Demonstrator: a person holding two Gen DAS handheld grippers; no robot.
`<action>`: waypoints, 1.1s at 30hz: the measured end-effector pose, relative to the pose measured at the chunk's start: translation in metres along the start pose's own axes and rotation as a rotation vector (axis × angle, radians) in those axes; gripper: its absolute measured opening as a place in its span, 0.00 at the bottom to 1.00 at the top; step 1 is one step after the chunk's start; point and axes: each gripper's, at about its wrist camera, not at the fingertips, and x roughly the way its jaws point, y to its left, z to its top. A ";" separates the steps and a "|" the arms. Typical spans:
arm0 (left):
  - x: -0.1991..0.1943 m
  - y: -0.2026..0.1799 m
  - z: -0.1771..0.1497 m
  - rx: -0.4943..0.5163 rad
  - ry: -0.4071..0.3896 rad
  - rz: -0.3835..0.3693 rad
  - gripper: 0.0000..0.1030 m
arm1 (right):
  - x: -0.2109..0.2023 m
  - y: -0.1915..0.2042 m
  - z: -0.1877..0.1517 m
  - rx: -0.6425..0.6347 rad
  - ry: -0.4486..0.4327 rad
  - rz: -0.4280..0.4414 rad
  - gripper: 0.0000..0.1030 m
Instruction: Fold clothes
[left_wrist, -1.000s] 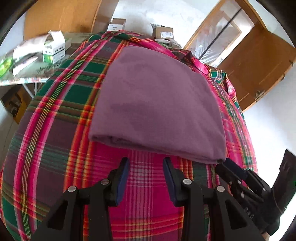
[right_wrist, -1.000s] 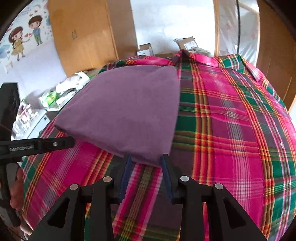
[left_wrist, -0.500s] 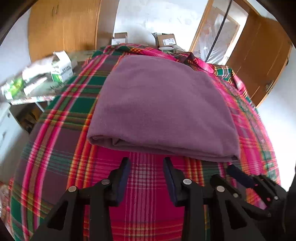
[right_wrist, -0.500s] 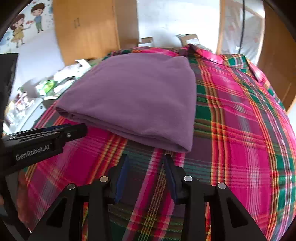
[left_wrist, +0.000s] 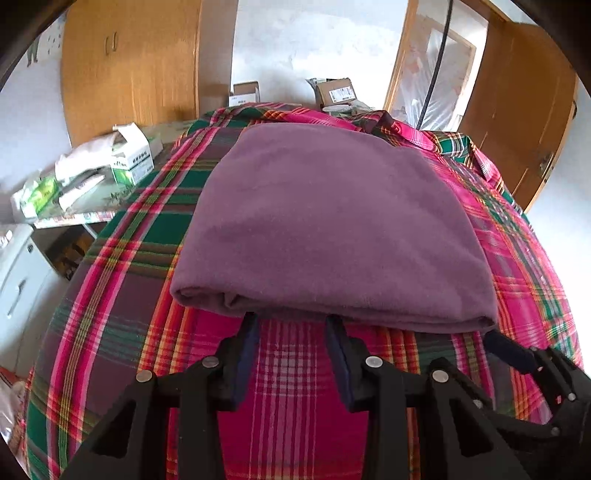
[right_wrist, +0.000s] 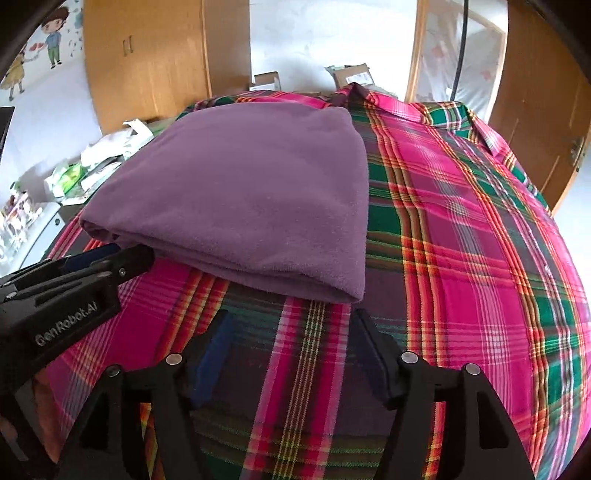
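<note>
Plaid cloth (left_wrist: 122, 295): a pink, green and red checked sheet that covers the whole work surface and fills most of both views; a collar-like flap shows at its far edge (right_wrist: 391, 99) (it may be a large shirt, but the pictures do not settle that).

Wardrobe (left_wrist: 129, 66): wooden, with two small handles, standing against the far wall behind the cloth.

Purple garment (left_wrist: 332, 229): folded into a thick rectangle and lying flat on the plaid cloth, toward its left half in the right wrist view (right_wrist: 243, 199); the layered fold edge faces the cameras.

Side table clutter (left_wrist: 88, 173): a low table to the left of the cloth, carrying a green-and-white carton and some packets.

Cardboard boxes (left_wrist: 336, 90): two small ones beyond the far edge of the cloth.

Left gripper (left_wrist: 291, 325): fingers spread apart and holding nothing, the tips touching or just under the near fold edge of the purple garment.

Right gripper (right_wrist: 290, 325): fingers wide apart and empty, resting low over the plaid cloth just short of the garment's near right corner; in the left wrist view one blue-padded fingertip (left_wrist: 502, 347) lies just beside that corner.
</note>
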 end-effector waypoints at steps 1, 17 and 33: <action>0.000 -0.001 0.000 0.006 -0.003 0.006 0.36 | 0.000 0.000 0.000 0.001 0.000 0.000 0.67; 0.006 -0.010 0.002 0.054 0.008 0.047 0.47 | 0.001 -0.010 0.003 0.007 0.015 -0.004 0.69; 0.007 -0.017 0.000 0.056 0.013 0.079 0.51 | 0.002 -0.013 0.003 0.020 0.009 -0.001 0.71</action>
